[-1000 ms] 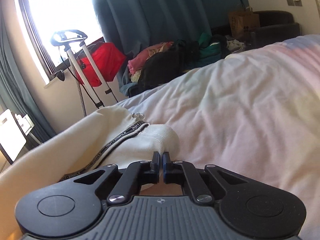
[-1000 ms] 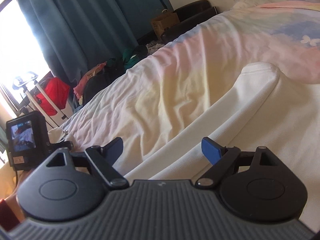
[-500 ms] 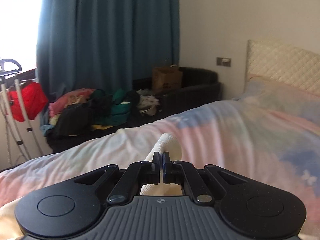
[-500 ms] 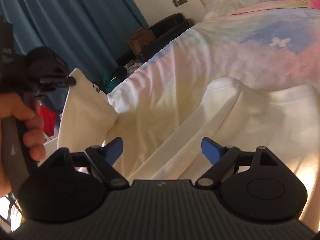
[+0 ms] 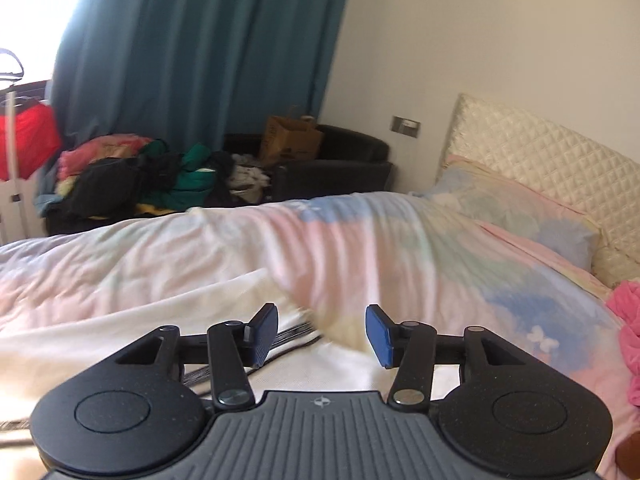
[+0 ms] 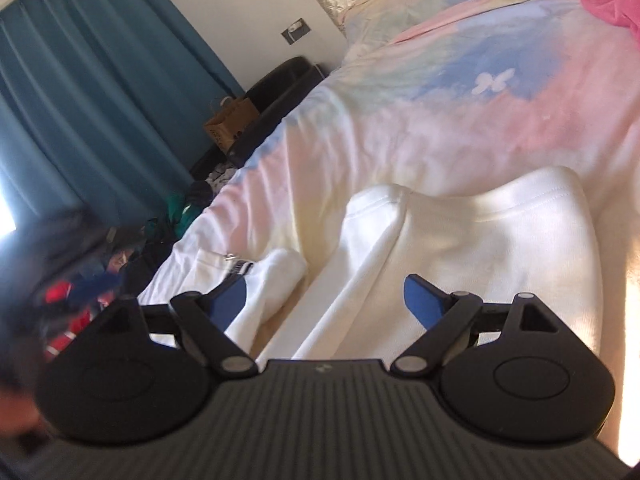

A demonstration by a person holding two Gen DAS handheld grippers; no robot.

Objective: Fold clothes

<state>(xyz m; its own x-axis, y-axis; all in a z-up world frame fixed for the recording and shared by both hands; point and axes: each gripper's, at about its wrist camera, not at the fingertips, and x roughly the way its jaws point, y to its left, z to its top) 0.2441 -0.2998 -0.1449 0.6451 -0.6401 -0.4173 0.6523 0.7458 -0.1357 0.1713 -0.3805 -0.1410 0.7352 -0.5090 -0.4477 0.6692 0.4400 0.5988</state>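
Hovering over the bed (image 5: 360, 248), we hold the left gripper (image 5: 322, 334) and right gripper (image 6: 326, 300) spread, gripping nothing. Our cream sweatshirt (image 6: 460, 248) lies on the bedspread, one cuffed sleeve (image 6: 276, 276) laid beside its body. We judge a fold underway; next needs a fresh pinch at an edge.

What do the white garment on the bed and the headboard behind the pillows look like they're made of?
White garment: looks like thick matte cotton knit, maybe sweatshirt fleece; it shows stitched hems, soft rounded folds and a woven printed tape with a metal tip. Headboard: cream upholstery, diamond-quilted with a slight sheen, perhaps satin or faux leather; I can't tell which.
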